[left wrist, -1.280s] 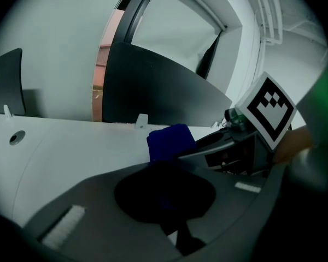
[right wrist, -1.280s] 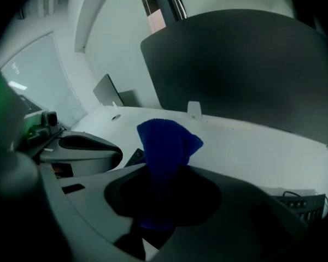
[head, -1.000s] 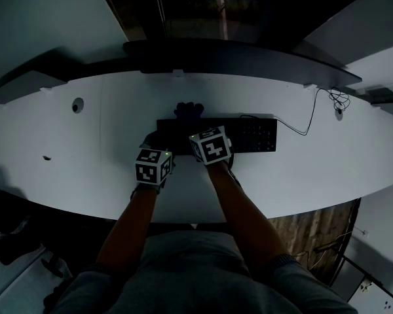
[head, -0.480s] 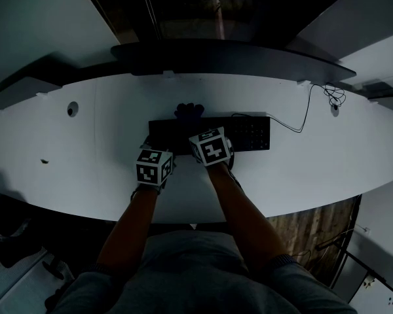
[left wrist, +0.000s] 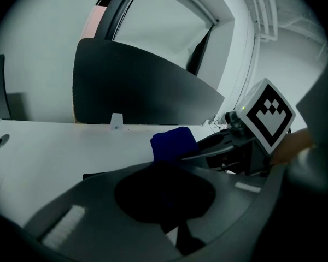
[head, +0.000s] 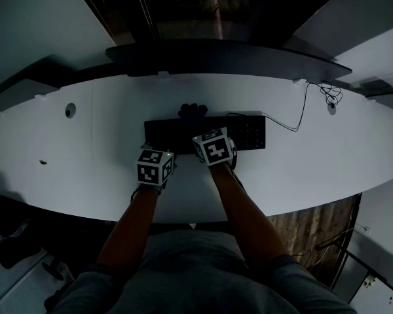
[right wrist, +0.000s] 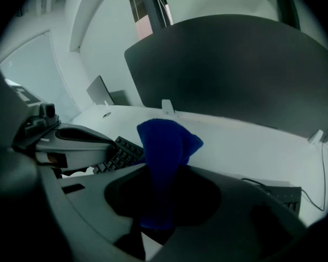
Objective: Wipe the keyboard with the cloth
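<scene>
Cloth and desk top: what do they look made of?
Cloth: deep blue soft fabric, probably microfibre or terry. Its surface is matte and fuzzy, and it bunches into limp folds.
Desk top: white and smooth, likely laminate or painted board. The surface is flat and even with no visible grain.
The dim light leaves both guesses open.

- Keyboard (head: 250, 133): in the head view its middle's gone under the marker cube of the right gripper (head: 203, 131); keys too small to read.
- Cloth (right wrist: 163, 157): bottom end swallowed by shadow at six o'clock.
- Left gripper (left wrist: 177, 228): jaws lost in darkness.
</scene>
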A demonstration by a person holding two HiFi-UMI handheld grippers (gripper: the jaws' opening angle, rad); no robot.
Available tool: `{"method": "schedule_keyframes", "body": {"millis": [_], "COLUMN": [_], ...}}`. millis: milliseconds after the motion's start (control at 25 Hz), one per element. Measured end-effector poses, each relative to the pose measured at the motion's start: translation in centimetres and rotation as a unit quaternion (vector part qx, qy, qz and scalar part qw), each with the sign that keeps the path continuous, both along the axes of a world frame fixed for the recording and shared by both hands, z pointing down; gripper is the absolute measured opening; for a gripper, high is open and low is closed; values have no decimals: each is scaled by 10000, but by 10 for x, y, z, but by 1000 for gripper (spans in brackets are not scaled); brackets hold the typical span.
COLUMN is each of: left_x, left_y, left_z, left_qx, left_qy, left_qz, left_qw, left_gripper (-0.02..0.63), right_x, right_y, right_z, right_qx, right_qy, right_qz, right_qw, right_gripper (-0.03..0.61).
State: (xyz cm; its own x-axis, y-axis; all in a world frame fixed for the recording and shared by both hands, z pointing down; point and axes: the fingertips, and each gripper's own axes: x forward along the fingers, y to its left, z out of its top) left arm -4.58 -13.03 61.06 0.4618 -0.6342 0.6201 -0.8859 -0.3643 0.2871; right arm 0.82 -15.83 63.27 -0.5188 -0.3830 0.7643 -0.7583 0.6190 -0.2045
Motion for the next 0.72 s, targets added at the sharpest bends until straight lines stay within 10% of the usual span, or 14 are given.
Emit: {"method": "schedule_keyframes", "body": {"millis": [720], "left_x": [43], "left_y": [1], "left_z": [6], "left_qx": [-89], "left_qy": [32], "left_qz": [261], "left_qw": [9996], "left_gripper": [9], "right_x": [44], "right_y": [-4], "right_z": [-1], "right_qx": [64], "right_qy": [12], "right_qz": [263], "right_qw": [9996], "right_gripper": [118]}}
